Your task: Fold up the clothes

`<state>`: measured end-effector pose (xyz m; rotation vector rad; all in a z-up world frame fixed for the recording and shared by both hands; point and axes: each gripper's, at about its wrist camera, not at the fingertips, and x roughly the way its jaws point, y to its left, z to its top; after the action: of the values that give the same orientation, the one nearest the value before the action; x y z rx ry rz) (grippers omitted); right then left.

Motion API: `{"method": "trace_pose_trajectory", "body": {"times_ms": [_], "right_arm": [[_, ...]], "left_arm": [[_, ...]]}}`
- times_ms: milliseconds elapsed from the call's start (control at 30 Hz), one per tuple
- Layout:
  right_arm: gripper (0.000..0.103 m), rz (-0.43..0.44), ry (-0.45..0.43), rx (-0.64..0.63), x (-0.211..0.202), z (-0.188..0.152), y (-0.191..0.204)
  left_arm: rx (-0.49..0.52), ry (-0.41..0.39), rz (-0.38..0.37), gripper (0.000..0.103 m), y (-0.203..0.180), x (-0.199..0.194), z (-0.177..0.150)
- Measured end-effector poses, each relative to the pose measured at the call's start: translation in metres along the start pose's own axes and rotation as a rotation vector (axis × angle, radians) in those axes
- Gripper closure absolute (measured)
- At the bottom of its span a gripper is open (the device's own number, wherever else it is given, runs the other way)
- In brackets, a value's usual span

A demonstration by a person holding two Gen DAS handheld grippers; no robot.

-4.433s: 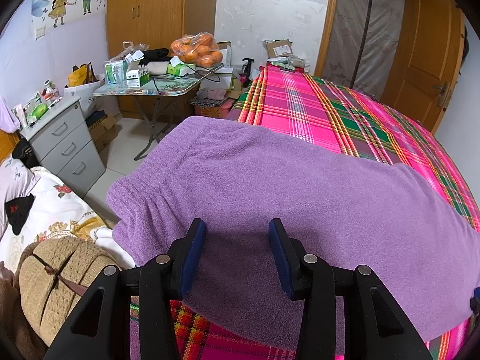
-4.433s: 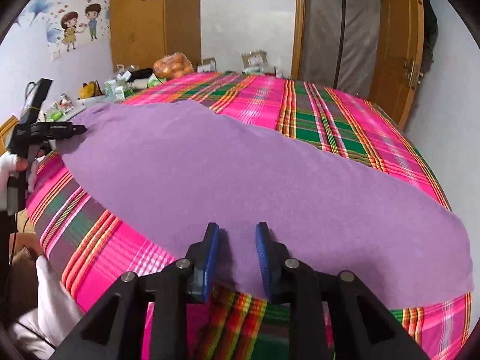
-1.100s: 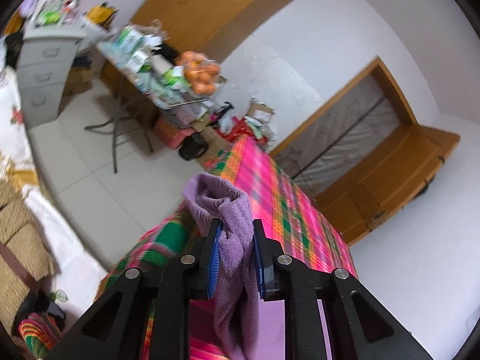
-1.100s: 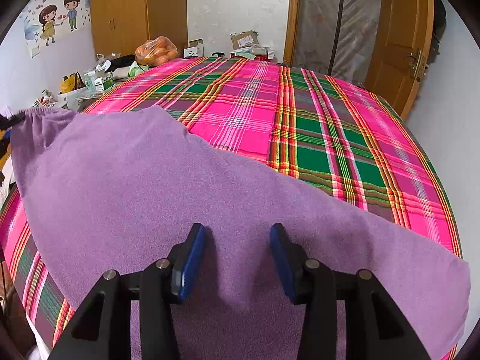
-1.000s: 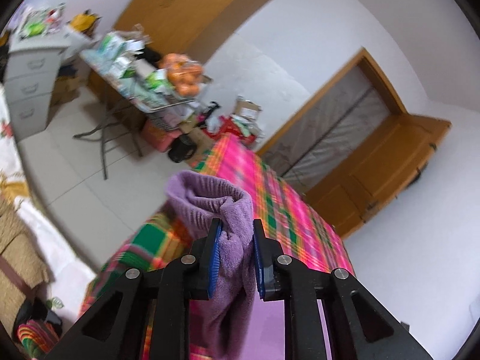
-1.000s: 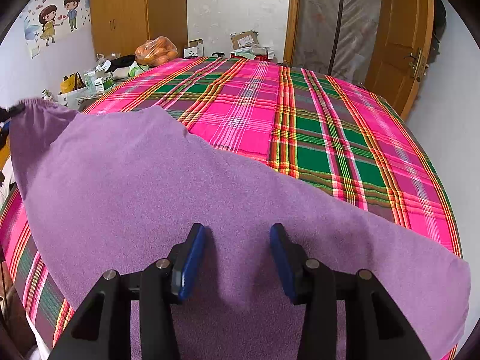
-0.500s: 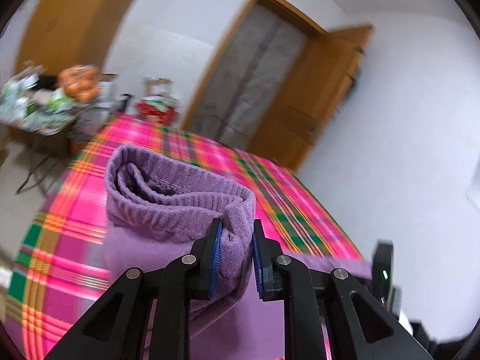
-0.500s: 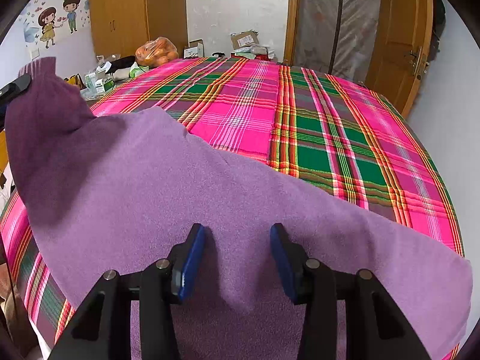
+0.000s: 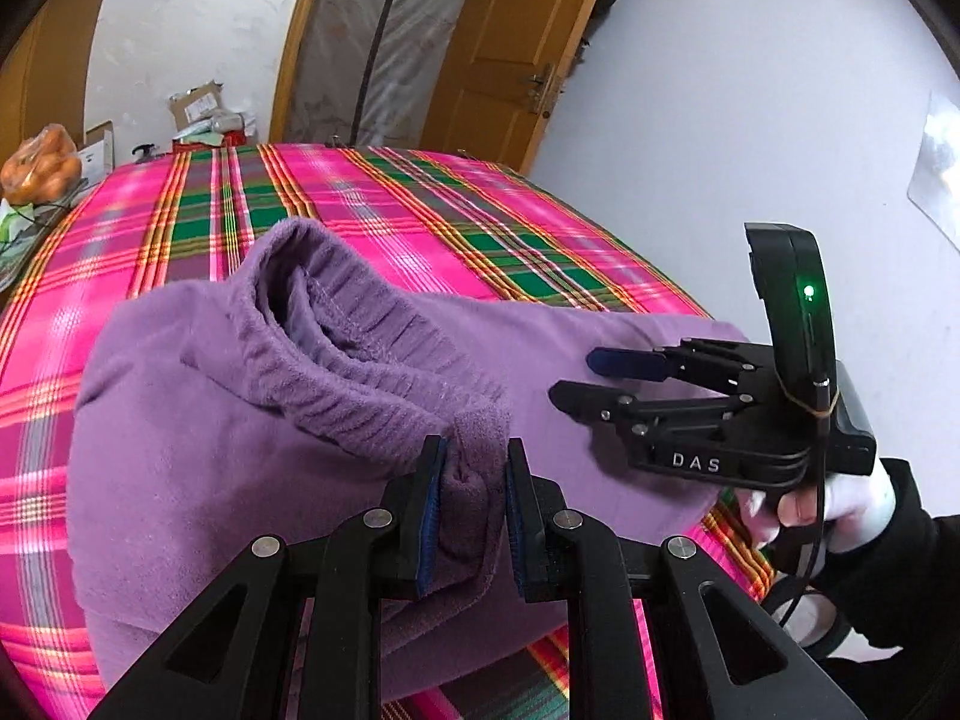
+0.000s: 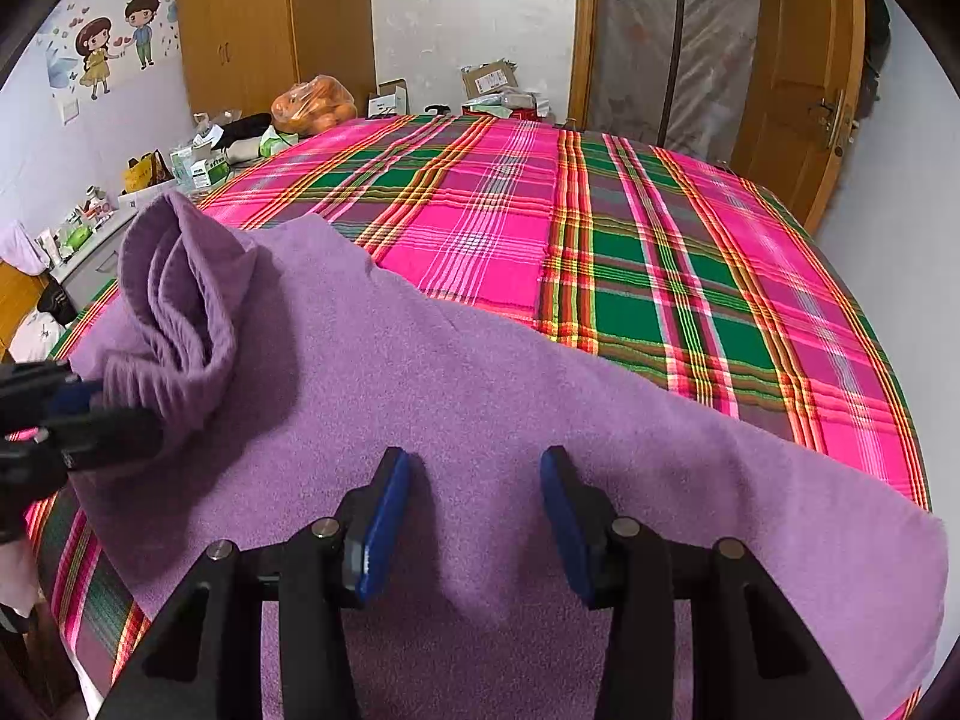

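Purple fleece garment (image 10: 510,420) lies across the near part of the bed with the pink-and-green plaid cover (image 10: 660,252), running from the bed's left edge to its near right corner. Left gripper (image 9: 471,498) is clamped on the ribbed elastic waistband (image 9: 372,372), fabric bunched between the blue pads (image 9: 429,516); the waistband is lifted and curled open, carried over the flat part of the garment, so a fold is forming at the left end. In the right wrist view the same raised waistband (image 10: 180,312) stands above the cloth at the left, with the left gripper (image 10: 90,414) on it, blurred.

Right gripper (image 10: 474,516) has its jaws well apart, nothing between the pads; fingers (image 10: 384,516) sit over the flat cloth near its near edge; contact with the fabric cannot be told. From the left wrist view the right gripper (image 9: 576,378) shows side-on over the garment's right portion, held by a hand in a white glove with a black sleeve (image 9: 840,504).

Edges: the garment's far edge runs diagonally across the plaid; its right end (image 10: 912,540) reaches close to the bed's near right corner. Far half of the bed is bare plaid, plenty of room there. Beyond the bed's far left: cluttered side table with a bag of oranges (image 10: 315,105), wooden wardrobe (image 10: 270,18). Wooden door (image 10: 798,60) at the far right, white wall close along the bed's right side.
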<state>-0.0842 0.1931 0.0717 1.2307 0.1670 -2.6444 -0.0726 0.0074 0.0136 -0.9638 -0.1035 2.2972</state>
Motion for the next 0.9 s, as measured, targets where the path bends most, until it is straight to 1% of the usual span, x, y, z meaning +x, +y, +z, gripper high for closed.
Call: {"method": "trace_pose_trajectory", "body": {"times_ms": [100,133,167,200,267,300,333,367,467,533,567,633,700,767,800,833,900], "right_arm": [[0.056,0.002,0.0,0.002,0.001,0.0,0.0],[0.056,0.003,0.0,0.002,0.001,0.0,-0.001],[0.056,0.004,0.0,0.003,0.001,0.0,-0.001],[0.056,0.004,0.0,0.003,0.001,0.0,-0.001],[0.056,0.003,0.001,0.003,0.001,0.0,-0.001],[0.056,0.002,0.001,0.003,0.001,0.0,-0.001],[0.056,0.002,0.001,0.003,0.001,0.0,0.0],[0.056,0.003,0.001,0.003,0.001,0.0,0.0],[0.055,0.018,0.0,0.013,0.0,0.0,-0.001],[0.053,0.064,-0.01,0.045,-0.002,0.0,-0.007],[0.053,0.102,-0.016,0.072,-0.003,0.0,-0.01],[0.053,0.212,-0.034,0.132,-0.01,0.002,-0.014],[0.053,0.317,-0.064,0.122,-0.021,0.009,-0.003],[0.047,0.375,-0.077,0.029,-0.028,0.019,0.023],[0.04,0.403,-0.073,-0.017,-0.03,0.024,0.036],[0.037,0.424,-0.056,-0.054,-0.028,0.029,0.048],[0.037,0.43,-0.016,-0.101,-0.017,0.037,0.068]], "left_arm": [[-0.003,-0.011,-0.027,0.081,0.0,-0.009,-0.003],[-0.004,-0.019,-0.038,0.075,-0.001,-0.014,-0.005],[-0.005,-0.031,-0.057,0.072,-0.003,-0.02,-0.007],[-0.006,-0.053,-0.079,0.069,-0.005,-0.027,-0.008],[0.002,-0.102,-0.111,0.069,-0.009,-0.044,-0.011],[0.007,-0.128,-0.118,0.069,-0.011,-0.053,-0.011],[0.009,-0.153,-0.109,0.068,-0.01,-0.061,-0.01],[0.002,-0.181,-0.082,0.068,-0.007,-0.068,-0.011],[-0.086,-0.224,0.081,0.068,0.02,-0.08,-0.013],[-0.147,-0.246,0.19,0.066,0.038,-0.088,-0.015],[-0.183,-0.237,0.234,0.065,0.049,-0.087,-0.019],[-0.226,-0.222,0.275,0.057,0.062,-0.084,-0.027],[-0.275,-0.205,0.302,0.056,0.075,-0.081,-0.036],[-0.296,-0.196,0.306,0.056,0.077,-0.074,-0.041],[-0.304,-0.194,0.302,0.055,0.078,-0.073,-0.042],[-0.307,-0.194,0.298,0.055,0.078,-0.073,-0.044],[-0.293,-0.192,0.29,0.053,0.074,-0.071,-0.044]]}}
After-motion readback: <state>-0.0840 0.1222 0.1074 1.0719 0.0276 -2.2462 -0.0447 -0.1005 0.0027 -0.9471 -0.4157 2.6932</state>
